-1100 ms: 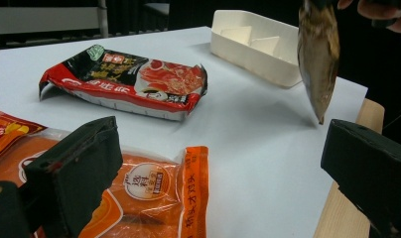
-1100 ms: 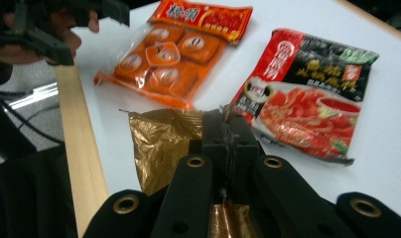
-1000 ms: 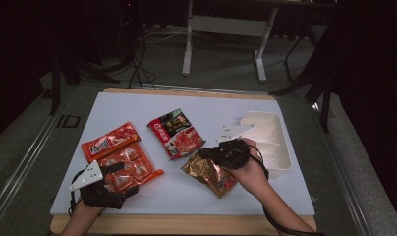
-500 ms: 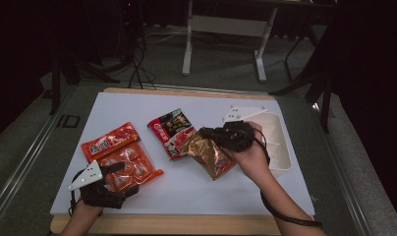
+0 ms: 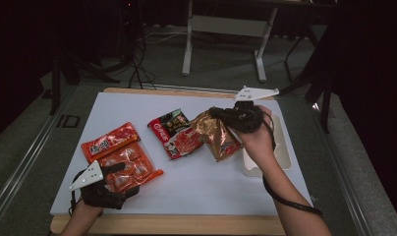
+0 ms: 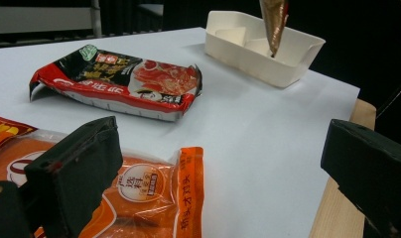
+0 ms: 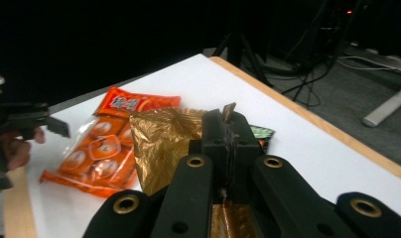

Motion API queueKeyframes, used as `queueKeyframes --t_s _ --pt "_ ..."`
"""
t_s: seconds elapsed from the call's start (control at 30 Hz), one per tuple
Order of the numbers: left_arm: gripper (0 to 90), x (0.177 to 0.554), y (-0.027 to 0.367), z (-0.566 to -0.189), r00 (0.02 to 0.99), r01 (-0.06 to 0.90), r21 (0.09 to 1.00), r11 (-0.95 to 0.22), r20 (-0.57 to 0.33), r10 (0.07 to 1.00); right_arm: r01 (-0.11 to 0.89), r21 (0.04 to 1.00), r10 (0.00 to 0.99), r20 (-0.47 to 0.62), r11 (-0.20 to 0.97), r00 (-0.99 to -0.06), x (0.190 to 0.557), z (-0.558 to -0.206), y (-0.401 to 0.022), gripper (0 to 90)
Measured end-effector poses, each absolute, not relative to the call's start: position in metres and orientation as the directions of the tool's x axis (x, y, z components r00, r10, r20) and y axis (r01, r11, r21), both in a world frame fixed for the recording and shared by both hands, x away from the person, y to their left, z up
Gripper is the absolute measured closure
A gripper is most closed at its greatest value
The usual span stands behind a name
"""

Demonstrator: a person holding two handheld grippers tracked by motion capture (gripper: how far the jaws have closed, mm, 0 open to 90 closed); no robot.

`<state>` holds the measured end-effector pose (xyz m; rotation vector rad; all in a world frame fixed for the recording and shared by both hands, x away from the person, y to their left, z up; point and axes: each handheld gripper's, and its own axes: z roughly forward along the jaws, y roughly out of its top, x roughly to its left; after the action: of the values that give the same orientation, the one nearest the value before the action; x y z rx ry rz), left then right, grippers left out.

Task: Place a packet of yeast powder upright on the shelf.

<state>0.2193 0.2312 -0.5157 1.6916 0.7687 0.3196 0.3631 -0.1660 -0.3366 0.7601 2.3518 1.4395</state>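
The right hand-held gripper (image 5: 225, 117), jaws clamped on the gold packet (image 5: 217, 135), holds it off the desk (image 5: 196, 184), hanging down-left, with the white tray (image 5: 283, 147) just right, while the left hand-held gripper (image 5: 119, 169), jaws apart, rests over the orange packet (image 5: 122, 156).

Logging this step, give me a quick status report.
Right gripper shut on crinkled gold foil snack packet, lifted beside white plastic tray. Left gripper open over orange packet. Nothing in the way.

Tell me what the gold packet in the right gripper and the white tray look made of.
Gold packet: seemingly metallised foil film, shiny and crinkled, with creases catching light. White tray: probably moulded plastic or pulp; matte, smooth, thin walls with rounded corners. Its look leaves that open.
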Motion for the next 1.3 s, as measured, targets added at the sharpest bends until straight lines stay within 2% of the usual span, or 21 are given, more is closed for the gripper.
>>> queueKeyframes --t_s 0.6,1.3 --pt "2.2 0.219 0.23 -0.516 0.747 0.309 0.949 -0.068 -0.198 0.635 0.315 0.908 0.703 0.032 0.276 -0.71 0.409 -0.308 -0.223 89.4" --pt "2.3 0.219 0.23 -0.517 0.744 0.317 0.946 -0.065 -0.205 0.636 0.372 0.917 0.813 0.104 0.145 -0.572 0.458 -0.319 -0.281 89.3"
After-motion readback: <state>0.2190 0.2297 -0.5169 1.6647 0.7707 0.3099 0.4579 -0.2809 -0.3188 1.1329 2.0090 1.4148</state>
